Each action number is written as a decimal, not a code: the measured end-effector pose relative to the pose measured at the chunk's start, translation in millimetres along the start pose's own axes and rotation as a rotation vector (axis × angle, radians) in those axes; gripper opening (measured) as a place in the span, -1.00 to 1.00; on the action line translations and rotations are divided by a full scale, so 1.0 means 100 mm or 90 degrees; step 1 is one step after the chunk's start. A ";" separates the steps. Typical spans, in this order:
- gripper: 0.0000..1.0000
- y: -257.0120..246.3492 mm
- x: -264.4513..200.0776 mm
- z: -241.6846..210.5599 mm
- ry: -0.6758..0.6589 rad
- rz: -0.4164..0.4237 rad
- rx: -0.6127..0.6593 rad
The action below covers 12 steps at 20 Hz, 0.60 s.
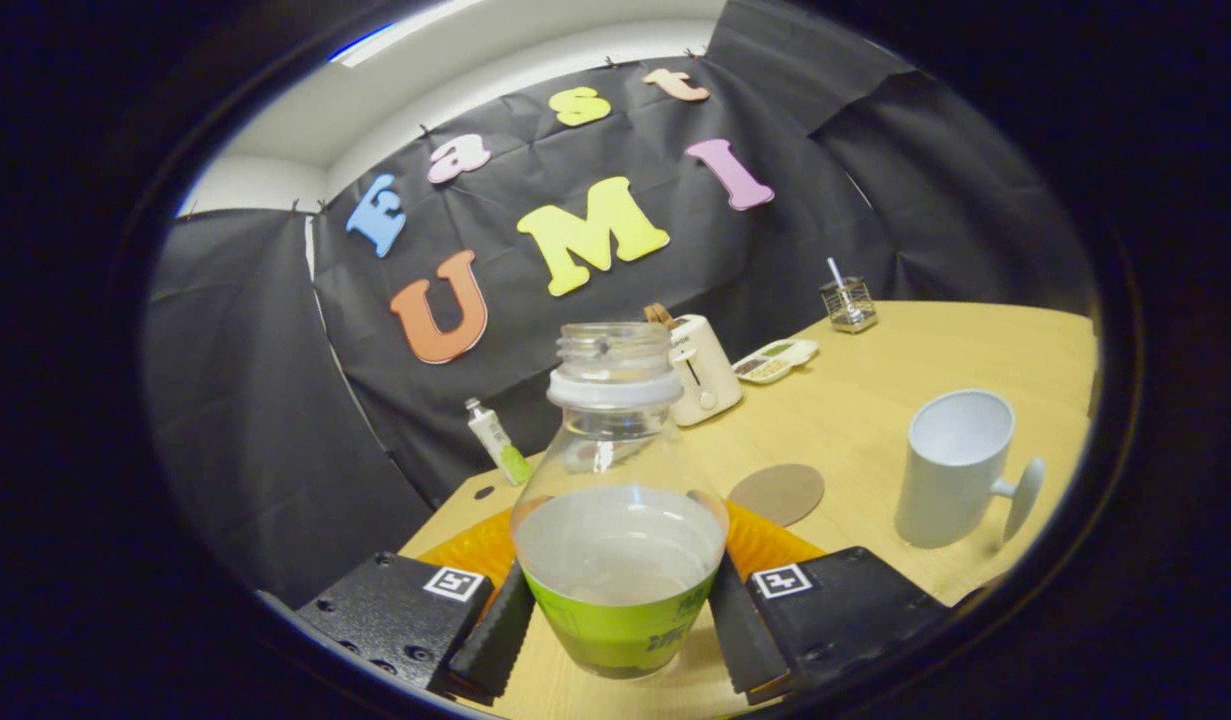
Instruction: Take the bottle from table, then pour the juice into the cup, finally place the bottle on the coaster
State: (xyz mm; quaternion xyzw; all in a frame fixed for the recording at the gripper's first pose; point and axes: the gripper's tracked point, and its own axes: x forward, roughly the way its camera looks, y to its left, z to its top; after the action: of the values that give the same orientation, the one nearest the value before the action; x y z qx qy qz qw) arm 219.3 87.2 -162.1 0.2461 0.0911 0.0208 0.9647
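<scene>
Although the cup is yet to receive anything, the gripper (620, 625) already has its two ribbed fingers (497, 632) pressed against the lower sides of the bottle (620, 520), one on each flank, so it is grasping the bottle. The bottle stands upright between the fingers, uncapped, with pale liquid filling its lower part above a green label. Whether its base rests on the table (875, 400) or hangs just above it cannot be told from here. An orange ridged mat (475, 548) shows behind the bottle on both sides. Just beyond the right finger lies the round brown coaster (776, 494), bare. Further right stands the white cup (953, 468), upright, its handle turned away to the right; no liquid is visible inside. At the far edge of the table sit a toaster (703, 370), a small tray (775, 360), a wire holder (848, 304) and a tube (499, 443). By this showing the take is made or nearly so; the pour and the placing on the coaster remain.
</scene>
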 end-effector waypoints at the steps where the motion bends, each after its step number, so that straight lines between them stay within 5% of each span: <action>1: 0.65 0.01 0.00 0.00 0.003 0.008 0.026; 12: 0.64 0.17 -0.08 0.16 0.041 0.059 0.239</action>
State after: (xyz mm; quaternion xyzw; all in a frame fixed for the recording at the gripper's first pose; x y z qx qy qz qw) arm 214.8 94.4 -138.9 0.4247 0.1127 0.0560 0.8966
